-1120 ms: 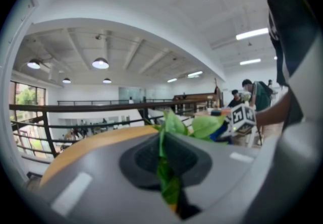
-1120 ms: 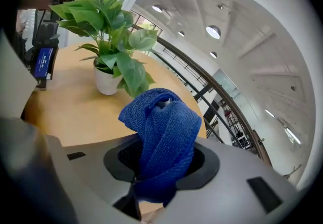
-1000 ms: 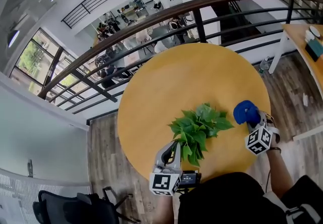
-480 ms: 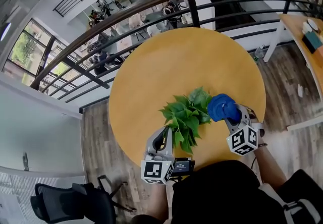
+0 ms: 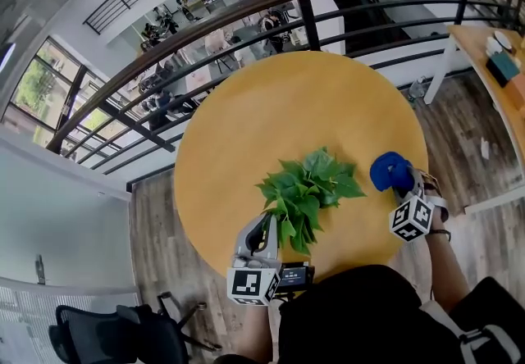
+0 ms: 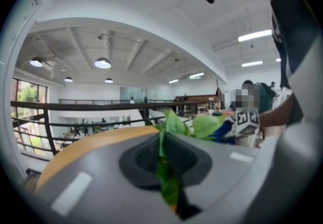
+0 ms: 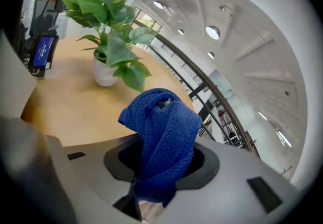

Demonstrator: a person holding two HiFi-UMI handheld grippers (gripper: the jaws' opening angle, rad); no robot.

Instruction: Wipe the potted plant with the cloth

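two hand-held grippers split the work around the potted plant [image 5: 308,190], which stood on the round counter [image 5: 271,108], closer to the person's edge than the far one. the left hand-held gripper [image 5: 264,223], on the near side of the plant, had its jaws pressed together on a leaf [image 6: 162,167], pinching it. this was probably to hold the leaf steady and stretched so it would not bend away under a wipe. the right hand-held gripper [image 5: 404,190], off to the plant's right, was clamped on a bunched blue cloth [image 7: 164,137]. the wad poked out past the jaws, so soft cloth rather than hard plastic would meet the leaves. the cloth hung near the plant's right-hand leaves but apart from them, so nothing was being wiped at that moment. the white pot [image 7: 105,74] sat upright under the leaves.
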